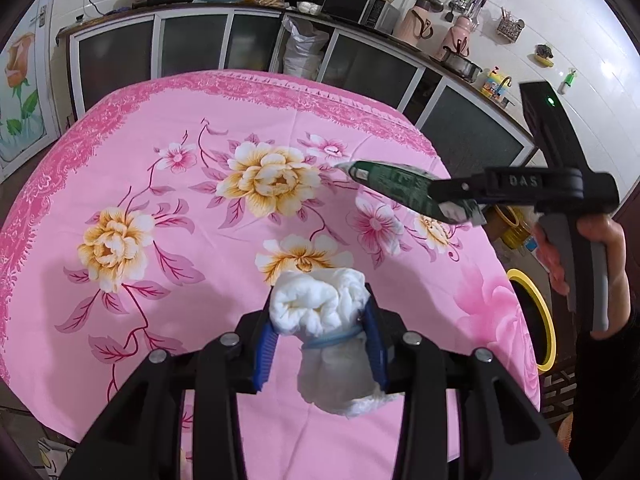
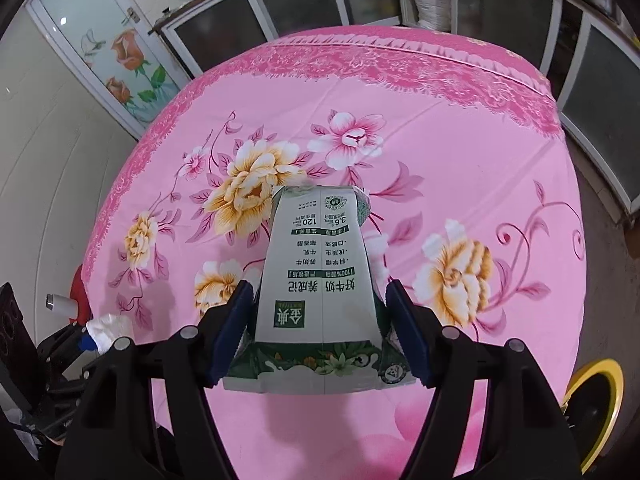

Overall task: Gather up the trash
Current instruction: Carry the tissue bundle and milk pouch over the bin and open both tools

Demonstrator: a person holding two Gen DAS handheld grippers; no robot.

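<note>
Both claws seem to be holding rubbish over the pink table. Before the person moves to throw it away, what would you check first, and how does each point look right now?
1. Left gripper has a firm hold on the white wad: ok, both blue pads press its sides.
2. Right gripper holds the milk carton: ok, clamped at its flattened end.
3. Both items lifted off the tablecloth: ok, as far as I can tell.
4. Yellow-rimmed bin within reach: ok, beside the table's right edge.
5. Bin has room: cannot tell, its inside looks dark.
6. More trash left on the table: none in view; the near edge is hidden.
</note>
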